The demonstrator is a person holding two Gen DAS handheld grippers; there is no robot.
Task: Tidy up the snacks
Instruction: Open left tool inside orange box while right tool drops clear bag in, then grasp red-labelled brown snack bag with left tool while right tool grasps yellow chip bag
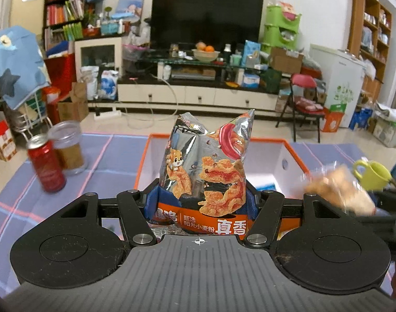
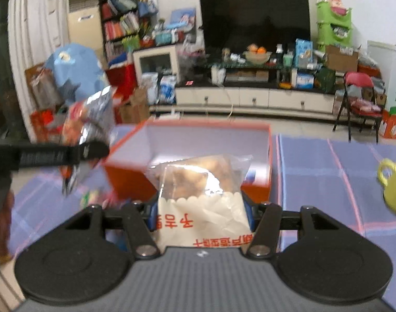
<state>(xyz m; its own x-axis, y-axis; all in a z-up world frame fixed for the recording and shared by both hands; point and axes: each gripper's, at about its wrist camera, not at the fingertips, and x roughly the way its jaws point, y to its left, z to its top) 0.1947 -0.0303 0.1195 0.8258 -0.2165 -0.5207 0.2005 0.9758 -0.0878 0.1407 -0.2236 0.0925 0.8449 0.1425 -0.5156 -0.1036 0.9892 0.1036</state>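
Living room backdrop: TV [image 1: 207, 17], cluttered media console, bookshelf, red folding chair [image 1: 303, 104]. Worktop [image 1: 114, 156] has a lilac cloth with pink grid lines; orange-rimmed box [image 1: 295, 153] with white inside sits at 12 o'clock from both claws.

Left view only: red can [image 1: 47, 163] and clear jar [image 1: 68, 147] at 10 o'clock, touching or nearly so. Right view only: the box's orange outer wall, plus a blurred patch of small colourful items on the cloth at 8 o'clock, can't identify.

Left claw [image 1: 202, 202]: partly closed, blue pads clamped on both sides of the silver foil snack bag [image 1: 205, 171]. Bag upright, long axis vertical, crimped top pointing to 12, printed base sitting low between the fingers.

Right claw [image 2: 200, 213]: partly closed, gripping the clear-and-white cookie bag [image 2: 200, 189]. Long axis runs away from the camera toward 12, clear end forward over the box's near wall, red print reads upside down.

Yellow-green mug [image 2: 394, 187] at 3 o'clock on the cloth. Each view catches the other claw's bag, blurred, at its edge.
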